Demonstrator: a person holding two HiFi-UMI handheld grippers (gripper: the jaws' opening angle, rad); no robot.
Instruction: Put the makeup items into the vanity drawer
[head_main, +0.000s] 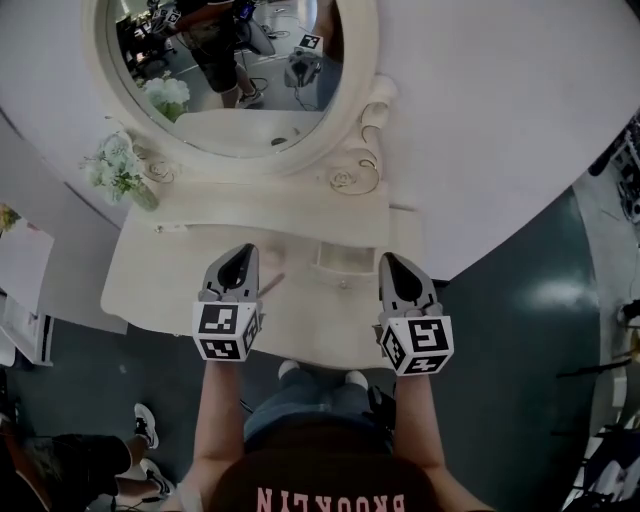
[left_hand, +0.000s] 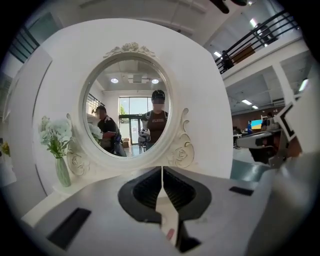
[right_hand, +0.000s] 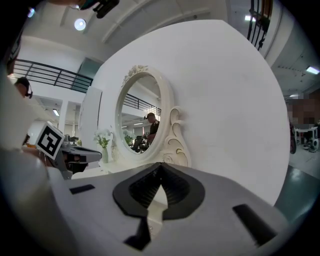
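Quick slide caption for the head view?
Over the white vanity, the left gripper and right gripper hover shut below the oval mirror.

Your head camera looked steeply down on the mirror (head_main: 235, 60). The camera on your left gripper (left_hand: 162, 172) faced it squarely, near level; that on your right gripper (right_hand: 160, 170) saw it obliquely from its right.

Grey left gripper (head_main: 243, 252) and right gripper (head_main: 390, 260) bear black-and-white marker cubes (head_main: 226, 332). Before the vanity (head_main: 150, 275): dark shirt (head_main: 320, 488) lettered BROOKLYN, blue jeans (head_main: 300, 402), white shoes (head_main: 289, 369).
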